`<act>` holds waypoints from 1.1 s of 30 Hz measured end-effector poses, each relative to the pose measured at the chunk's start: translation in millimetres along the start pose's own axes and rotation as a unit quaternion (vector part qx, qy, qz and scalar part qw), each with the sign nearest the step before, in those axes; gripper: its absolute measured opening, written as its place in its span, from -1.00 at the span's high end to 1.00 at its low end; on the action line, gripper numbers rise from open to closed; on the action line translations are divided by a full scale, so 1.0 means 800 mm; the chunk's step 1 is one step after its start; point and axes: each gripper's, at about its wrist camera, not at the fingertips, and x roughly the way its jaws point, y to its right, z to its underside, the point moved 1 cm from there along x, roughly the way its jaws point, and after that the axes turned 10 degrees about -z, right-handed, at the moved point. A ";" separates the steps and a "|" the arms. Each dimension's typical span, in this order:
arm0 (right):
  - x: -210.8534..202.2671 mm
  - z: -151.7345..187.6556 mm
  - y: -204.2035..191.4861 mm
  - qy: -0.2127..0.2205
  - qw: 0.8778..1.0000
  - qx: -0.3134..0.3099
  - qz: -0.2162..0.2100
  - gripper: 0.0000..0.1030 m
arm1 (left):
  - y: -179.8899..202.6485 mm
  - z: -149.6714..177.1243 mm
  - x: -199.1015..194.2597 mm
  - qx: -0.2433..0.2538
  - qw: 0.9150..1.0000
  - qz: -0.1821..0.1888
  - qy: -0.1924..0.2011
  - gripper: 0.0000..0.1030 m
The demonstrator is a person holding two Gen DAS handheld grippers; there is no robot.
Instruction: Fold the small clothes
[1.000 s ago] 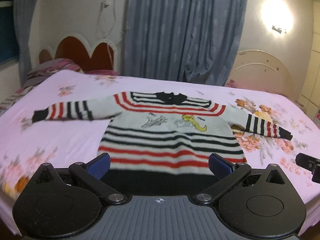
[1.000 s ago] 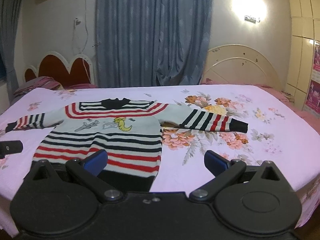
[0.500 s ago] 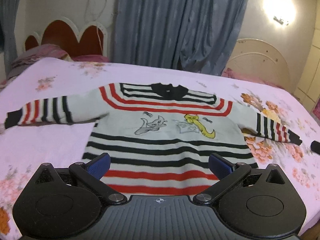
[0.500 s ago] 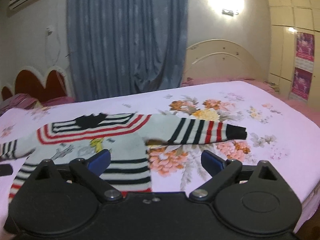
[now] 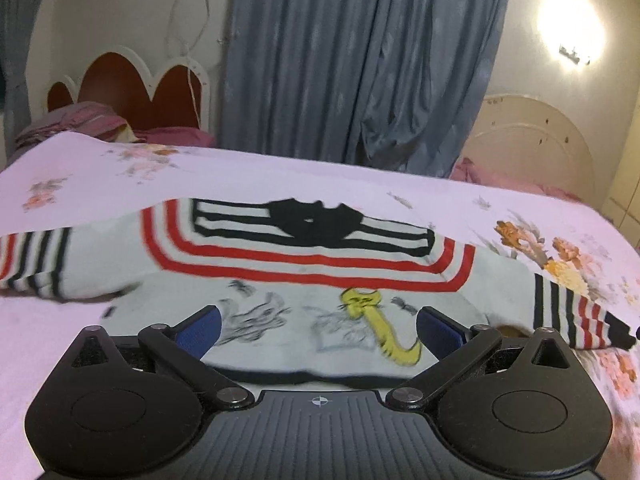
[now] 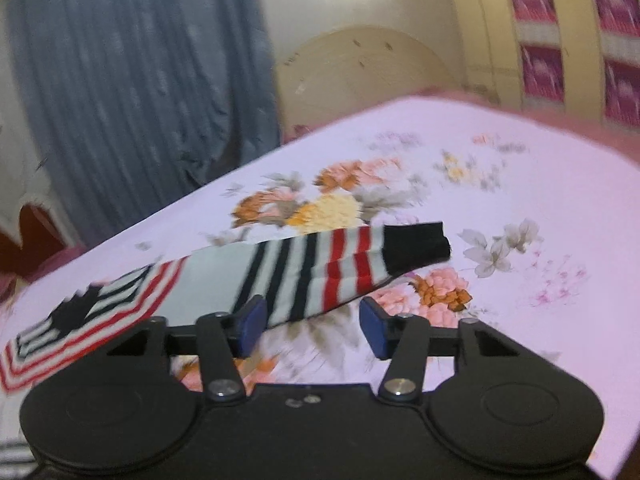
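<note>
We found the sweater lying flat on the bed, filling the middle of the left wrist view. The left gripper stood spread wide above its printed chest, low in the frame, its pads clear of the knit and grasping nothing. In the right wrist view the striped sleeve ran from lower left toward centre right. The right gripper had just been narrowing, half spread, with the sleeve's lower edge between its pads, not pinched.
</note>
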 end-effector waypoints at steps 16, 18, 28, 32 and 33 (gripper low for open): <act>0.141 -0.022 0.132 -0.031 0.989 0.142 -0.023 0.04 | 0.125 -0.005 0.097 0.056 0.995 -0.026 -0.080 -0.99; 0.146 -0.023 0.136 -0.026 0.987 0.154 -0.032 0.04 | 0.129 -0.010 0.101 0.055 0.995 -0.022 -0.076 -0.99; 0.169 -0.039 0.093 -0.051 0.997 0.021 0.061 0.84 | 0.081 -0.020 0.141 0.055 0.993 -0.025 -0.098 -0.99; 0.170 -0.051 0.030 -0.034 0.999 -0.030 0.023 0.84 | 0.032 -0.022 0.164 0.030 0.993 -0.006 -0.114 -0.99; 0.172 -0.051 0.007 -0.033 0.998 -0.044 0.006 0.85 | 0.020 -0.024 0.168 0.025 0.993 -0.005 -0.113 -0.99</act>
